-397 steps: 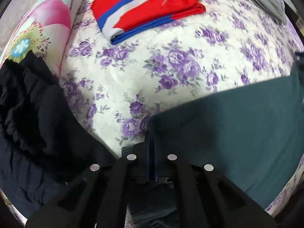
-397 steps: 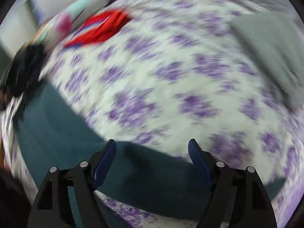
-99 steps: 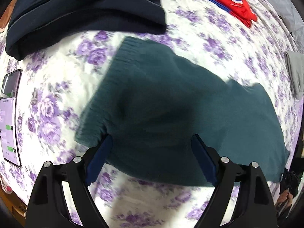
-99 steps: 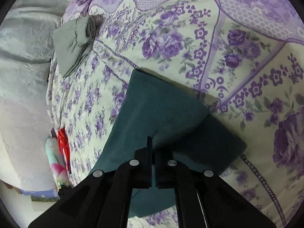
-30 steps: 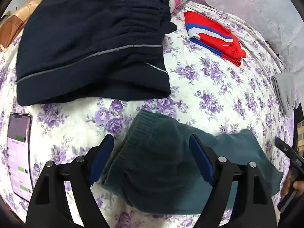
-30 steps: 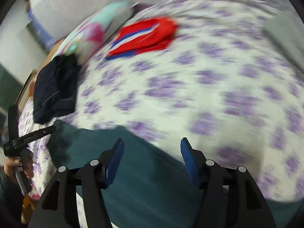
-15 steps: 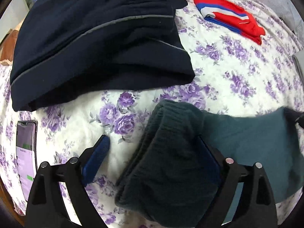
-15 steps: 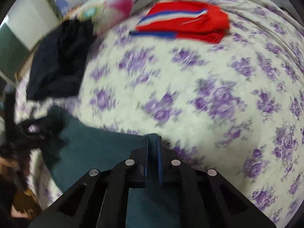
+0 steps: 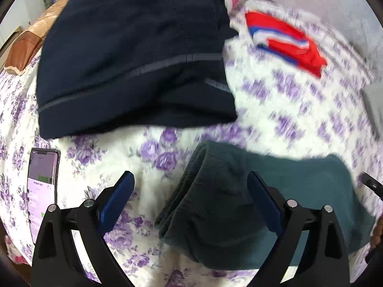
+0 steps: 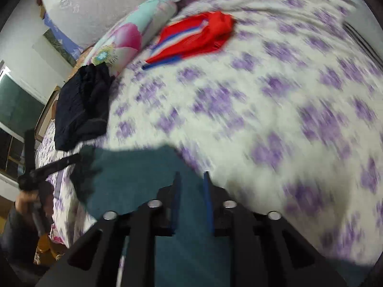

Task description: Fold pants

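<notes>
Teal knit pants [image 9: 227, 203] lie folded on the flowered bedsheet [image 9: 148, 157], the ribbed end toward the left gripper. My left gripper [image 9: 189, 198] hangs open and wide above that end, its right pad [image 9: 261, 198] over the fabric and the other over bare sheet. In the right wrist view my right gripper [image 10: 191, 186] has the pants [image 10: 134, 174] filling the narrow gap between its jaws, which are opening slightly. The fabric's edge rises from the bed there. The left gripper [image 10: 47, 167] shows at the pants' far end, held by a hand [image 10: 26, 198].
A dark navy garment [image 9: 134, 55] lies just beyond the teal pants. A folded red, white and blue garment [image 9: 284, 40] sits farther back, near a flowered pillow [image 10: 124, 40]. A lit phone [image 9: 42, 191] rests on the sheet left of my left gripper.
The right gripper, open a second ago, closed on the teal pants' edge and moved with it; its jaws now stand slightly apart. The left gripper stays open over the ribbed end.
</notes>
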Motion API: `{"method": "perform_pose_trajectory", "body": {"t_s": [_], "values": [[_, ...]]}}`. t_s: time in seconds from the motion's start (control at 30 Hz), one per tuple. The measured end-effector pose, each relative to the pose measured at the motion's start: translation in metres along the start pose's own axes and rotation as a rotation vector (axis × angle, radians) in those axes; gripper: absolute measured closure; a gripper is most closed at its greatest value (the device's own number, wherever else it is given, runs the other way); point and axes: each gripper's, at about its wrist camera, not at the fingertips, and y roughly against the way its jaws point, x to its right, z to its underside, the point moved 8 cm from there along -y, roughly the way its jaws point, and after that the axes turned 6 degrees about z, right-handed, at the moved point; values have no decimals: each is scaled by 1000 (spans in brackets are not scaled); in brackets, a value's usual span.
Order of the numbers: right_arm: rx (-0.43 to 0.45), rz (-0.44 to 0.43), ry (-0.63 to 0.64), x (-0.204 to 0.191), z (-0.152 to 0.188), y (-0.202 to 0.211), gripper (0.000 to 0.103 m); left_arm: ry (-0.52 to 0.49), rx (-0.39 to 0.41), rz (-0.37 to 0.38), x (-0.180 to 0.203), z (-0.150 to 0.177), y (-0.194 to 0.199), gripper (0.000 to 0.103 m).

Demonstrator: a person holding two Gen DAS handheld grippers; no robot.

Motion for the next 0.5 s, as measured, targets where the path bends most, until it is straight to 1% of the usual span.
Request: {"method": "perform_pose_trajectory", "body": {"t_s": [0.03,0.07,0.1,0.13,0.17,0.2,0.23,0.27,0.3,0.33,0.37,0.43,0.47,0.5], "values": [[-30,8,-10,7,12,-6,89,6,-35,-33,-5,6,-12,11],[-65,50,-19,18,26,-15,91,13,-57,-54,-11,10,-21,10],[-92,112,-24,32,40,-21,103,-3,-47,-83,-13,12,-26,8],[-100,154,-31,46,49,-24,103,-52,-30,-133,-8,12,-26,8],[-55,116,-74,55,50,-20,103,-70,-41,-158,-5,12,-26,8],[-46,111,-121,60,51,-15,103,-71,-47,-169,-2,11,-23,10],[-24,106,-167,64,50,-7,100,-57,-50,-160,0,9,-18,11],[28,113,-201,68,48,8,96,-35,-45,-128,3,5,-10,11],[63,110,-215,70,48,19,96,-20,-30,-94,7,3,-4,11],[82,100,-226,73,49,28,96,-5,-3,-45,14,0,7,11],[91,97,-245,79,55,37,96,-4,11,-14,21,-2,15,11],[99,121,-274,98,66,52,96,-45,33,43,42,-2,29,11],[111,158,-299,115,74,63,96,-75,50,59,52,-1,35,11],[122,186,-336,133,83,75,91,-98,61,70,59,0,38,11]]}}
